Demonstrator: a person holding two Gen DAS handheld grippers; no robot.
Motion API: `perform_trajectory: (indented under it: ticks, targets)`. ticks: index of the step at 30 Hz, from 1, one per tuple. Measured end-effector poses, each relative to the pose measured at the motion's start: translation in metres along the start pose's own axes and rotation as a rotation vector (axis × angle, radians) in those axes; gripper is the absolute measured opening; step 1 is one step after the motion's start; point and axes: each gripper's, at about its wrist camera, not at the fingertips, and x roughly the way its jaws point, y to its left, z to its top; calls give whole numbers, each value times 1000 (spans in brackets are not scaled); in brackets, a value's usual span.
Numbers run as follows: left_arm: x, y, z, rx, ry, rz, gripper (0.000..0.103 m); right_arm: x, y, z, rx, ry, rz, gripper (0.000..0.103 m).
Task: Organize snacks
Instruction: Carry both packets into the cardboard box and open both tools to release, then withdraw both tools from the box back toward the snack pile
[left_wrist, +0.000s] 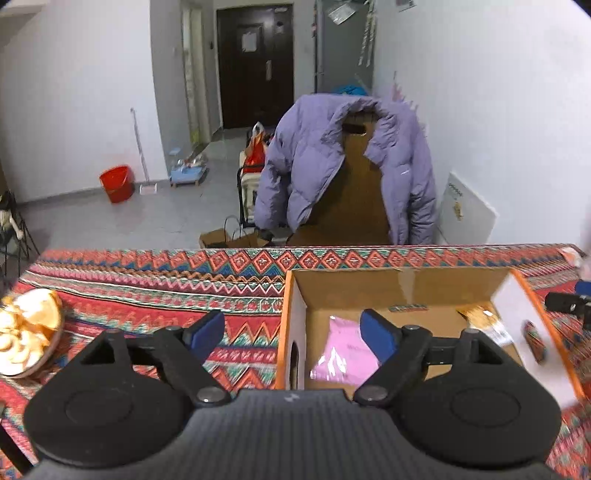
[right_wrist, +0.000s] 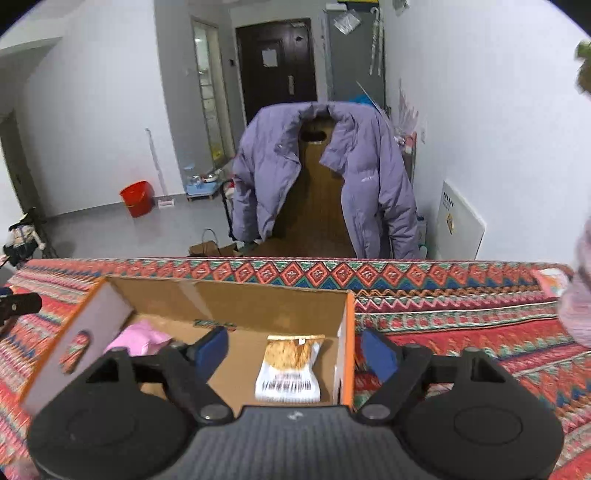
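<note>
No brand can be read; the tan snack packet (right_wrist: 290, 367) shows only a barcode; it lies in the cardboard box (right_wrist: 258, 299) with a pink packet (left_wrist: 345, 352); the box sits on a patterned tablecloth (left_wrist: 166, 280); a purple jacket (right_wrist: 364, 184) hangs beyond; the left gripper (left_wrist: 293, 330) and right gripper (right_wrist: 295, 350) tilt downward, jaws apart, holding nothing.

Home: hung coat (left_wrist: 347, 166), front door (left_wrist: 255, 62)
</note>
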Motion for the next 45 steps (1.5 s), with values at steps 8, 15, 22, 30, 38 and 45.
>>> perform_trajectory:
  ticks: [8, 15, 22, 30, 38, 45]
  targets:
    - [-120, 3, -60, 55, -102, -48, 95, -117, 14, -46, -53, -63, 49, 97]
    - [-205, 6, -134, 46, -183, -64, 101, -206, 37, -122, -100, -181, 84, 103]
    - [-265, 2, -226, 49, -275, -63, 103, -270, 66, -220, -194, -289, 57, 103]
    - [-306, -3, -339, -19, -265, -94, 103, -314, 101, -324, -192, -334, 83, 103]
    - [-344, -8, -409, -8, -280, -11, 103, -341, 123, -415, -162, -345, 26, 103]
    - [-348, -10, -426, -5, -289, 22, 103, -344, 115, -430, -117, -366, 35, 103]
